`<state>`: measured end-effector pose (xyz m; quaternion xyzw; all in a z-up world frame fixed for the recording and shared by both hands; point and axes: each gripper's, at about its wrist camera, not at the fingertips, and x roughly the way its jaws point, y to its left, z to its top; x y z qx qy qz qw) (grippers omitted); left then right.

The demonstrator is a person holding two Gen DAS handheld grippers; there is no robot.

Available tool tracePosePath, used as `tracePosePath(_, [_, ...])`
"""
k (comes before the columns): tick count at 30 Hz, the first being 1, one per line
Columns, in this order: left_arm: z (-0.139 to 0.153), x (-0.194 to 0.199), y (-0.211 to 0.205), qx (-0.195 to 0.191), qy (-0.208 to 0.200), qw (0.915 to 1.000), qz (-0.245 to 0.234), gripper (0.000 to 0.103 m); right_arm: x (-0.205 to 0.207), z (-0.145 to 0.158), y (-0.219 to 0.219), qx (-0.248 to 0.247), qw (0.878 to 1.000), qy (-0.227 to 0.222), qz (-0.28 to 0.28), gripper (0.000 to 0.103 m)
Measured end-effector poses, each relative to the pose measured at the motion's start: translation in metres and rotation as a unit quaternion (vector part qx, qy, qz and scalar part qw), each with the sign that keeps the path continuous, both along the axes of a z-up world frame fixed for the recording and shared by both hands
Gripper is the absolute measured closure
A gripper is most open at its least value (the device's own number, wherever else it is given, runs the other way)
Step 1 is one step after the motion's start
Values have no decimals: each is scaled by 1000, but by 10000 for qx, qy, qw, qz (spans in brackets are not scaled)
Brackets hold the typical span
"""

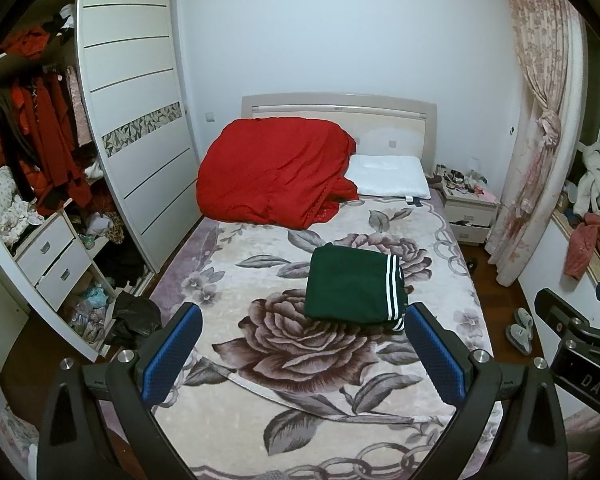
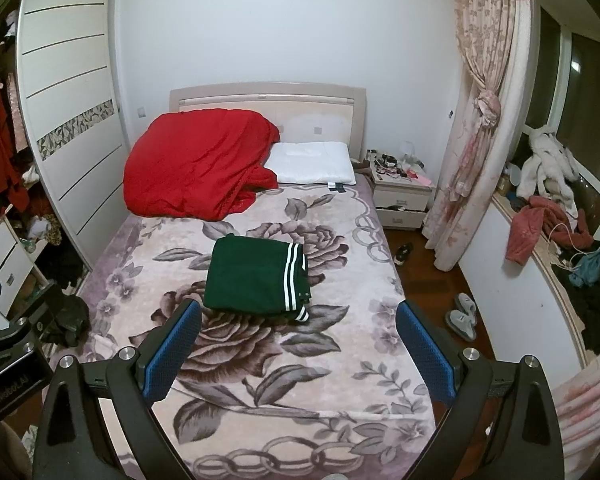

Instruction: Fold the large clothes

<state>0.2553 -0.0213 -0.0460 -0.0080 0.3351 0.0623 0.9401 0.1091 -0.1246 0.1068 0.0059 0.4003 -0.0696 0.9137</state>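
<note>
Ahead of us the bed (image 1: 440, 380) fills most of both views, its floral blanket (image 1: 260, 360) spread flat and running to the near edge under our tools. We see wide bare blanket on every side of the folded green garment (image 1: 348, 284), which lies near the middle of the bed, squared up, its white-striped edge toward the right. At the head end the red quilt (image 1: 276, 168) is heaped on the left half, touching the white pillow (image 1: 392, 176) on the right, both well apart from the garment. Along the bed's left edge stands the white wardrobe (image 1: 140, 120), close in, with a dark bundle (image 1: 136, 318) on the floor there. Off the right edge a strip of wooden floor holds a pair of slippers (image 2: 462, 316), with the nightstand (image 2: 404, 196) and curtain (image 2: 472, 120) beyond. Our left tool (image 1: 302, 336) hovers over the near blanket, fingers spread wide, nothing between them, just short of the garment's near edge. Our right tool (image 2: 298, 336) hovers alongside, likewise spread wide and holding nothing.
</note>
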Motion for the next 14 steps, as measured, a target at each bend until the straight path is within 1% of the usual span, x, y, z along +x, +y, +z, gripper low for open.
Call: tracePosePath(14, [2, -2, 5, -73, -9, 10000, 22, 0, -9, -1, 1, -2, 10000, -22, -38, 4])
